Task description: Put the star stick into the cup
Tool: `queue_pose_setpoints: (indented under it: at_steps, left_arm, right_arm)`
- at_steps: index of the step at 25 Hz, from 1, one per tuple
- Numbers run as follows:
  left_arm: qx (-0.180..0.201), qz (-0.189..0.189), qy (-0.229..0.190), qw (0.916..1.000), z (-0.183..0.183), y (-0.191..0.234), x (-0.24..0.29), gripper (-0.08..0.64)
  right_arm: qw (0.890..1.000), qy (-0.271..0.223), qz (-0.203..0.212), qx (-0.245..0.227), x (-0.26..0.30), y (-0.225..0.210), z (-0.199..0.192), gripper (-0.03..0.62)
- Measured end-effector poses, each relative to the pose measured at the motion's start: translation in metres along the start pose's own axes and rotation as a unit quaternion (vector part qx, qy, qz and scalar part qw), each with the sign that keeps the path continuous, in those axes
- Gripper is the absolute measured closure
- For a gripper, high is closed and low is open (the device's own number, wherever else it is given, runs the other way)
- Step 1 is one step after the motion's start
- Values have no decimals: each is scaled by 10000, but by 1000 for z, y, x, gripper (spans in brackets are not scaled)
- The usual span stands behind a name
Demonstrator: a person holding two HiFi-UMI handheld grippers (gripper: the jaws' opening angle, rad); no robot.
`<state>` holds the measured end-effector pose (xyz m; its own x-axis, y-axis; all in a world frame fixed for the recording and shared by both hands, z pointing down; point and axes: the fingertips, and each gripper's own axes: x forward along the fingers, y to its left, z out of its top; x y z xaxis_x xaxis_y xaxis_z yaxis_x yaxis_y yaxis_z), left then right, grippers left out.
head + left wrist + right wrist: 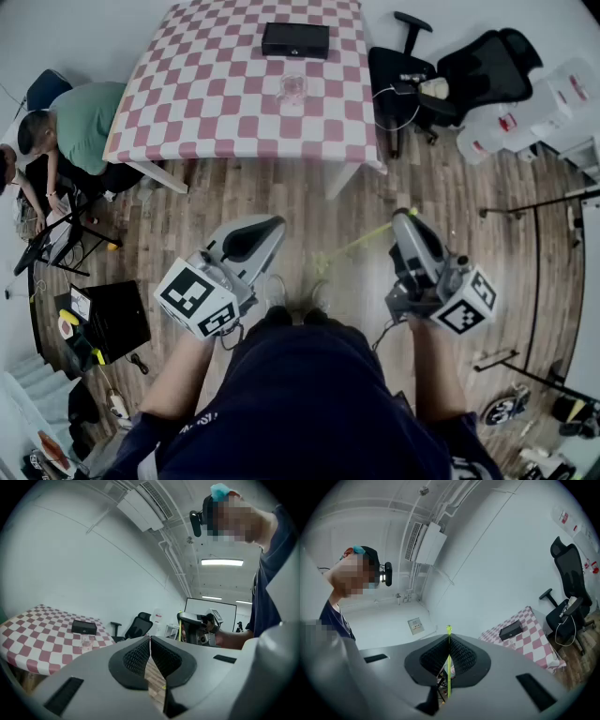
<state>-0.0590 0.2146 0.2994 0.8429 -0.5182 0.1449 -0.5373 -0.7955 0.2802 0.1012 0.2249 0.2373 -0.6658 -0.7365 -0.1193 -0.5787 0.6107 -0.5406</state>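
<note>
My right gripper (405, 217) is shut on the thin yellow-green star stick (361, 244), which slants down-left over the wooden floor. In the right gripper view the stick (449, 667) stands clamped between the pads, its star tip just past the jaws. My left gripper (272, 227) is shut with nothing in it; its pads meet in the left gripper view (150, 643). The clear cup (292, 89) stands on the red-and-white checked table (187, 94), far ahead of both grippers. The left gripper view also shows the cup (86, 641) and my right gripper (194, 627).
A black box (295, 39) lies at the table's far side. Office chairs (412, 80) stand right of the table, with white containers (525, 117) beyond. A person (70, 127) sits at the left. Stands and black gear (117, 319) sit on the floor around me.
</note>
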Motion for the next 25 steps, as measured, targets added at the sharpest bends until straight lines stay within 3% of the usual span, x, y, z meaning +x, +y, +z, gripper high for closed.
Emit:
queue_pose_setpoints:
  at_steps: [7, 15, 25]
  left_arm:
    - [8, 25, 45, 10000, -2, 0, 8, 523]
    - [27, 206, 95, 9997, -7, -10, 24, 523]
    - [151, 526, 36, 9985, -3, -42, 53, 523]
  right_arm:
    - [9997, 136, 130, -136, 8, 1, -5, 577]
    - [9968, 426, 199, -642, 1, -8, -7, 575]
    - [9947, 552, 520, -697, -30, -34, 7, 575]
